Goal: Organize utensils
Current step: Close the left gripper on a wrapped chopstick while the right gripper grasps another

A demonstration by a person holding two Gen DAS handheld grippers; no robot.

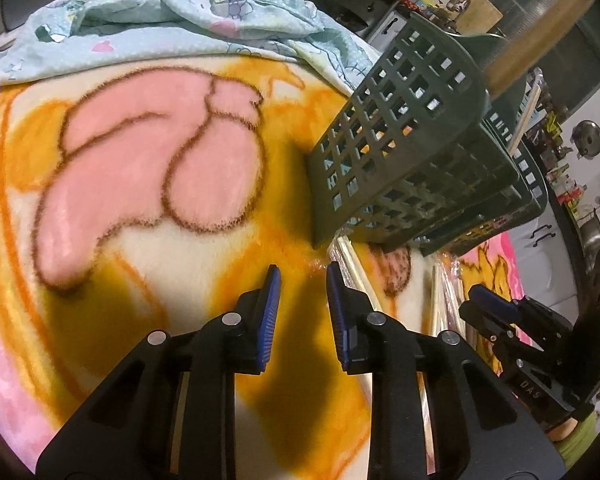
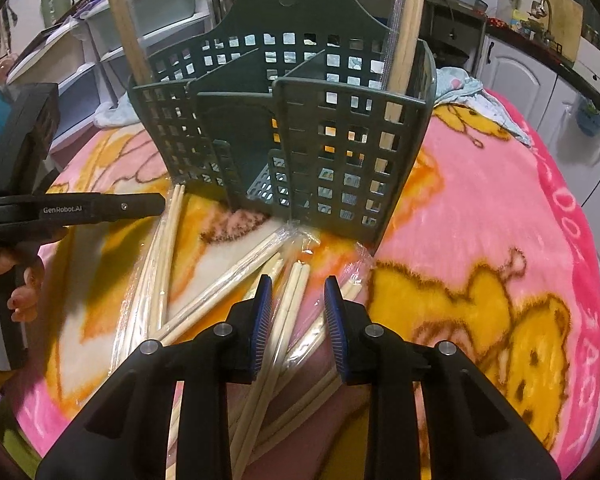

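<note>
A dark green slotted utensil holder (image 2: 284, 128) with several compartments stands on the blanket; it also shows in the left wrist view (image 1: 412, 152). Wrapped chopsticks stand in its left (image 2: 126, 24) and right (image 2: 406, 32) compartments. Several pairs of chopsticks in clear wrappers (image 2: 228, 280) lie on the blanket in front of it. My right gripper (image 2: 295, 292) is open and empty, just above a pair of chopsticks (image 2: 292, 304). My left gripper (image 1: 303, 280) is open and empty over bare blanket, left of the holder; it also shows in the right wrist view (image 2: 100, 206).
A pink and yellow cartoon blanket (image 2: 480, 220) covers the surface. A crumpled light blue cloth (image 1: 172, 20) lies at the far side. White cabinets (image 2: 540, 80) and cluttered shelves (image 1: 556, 128) stand beyond the edge.
</note>
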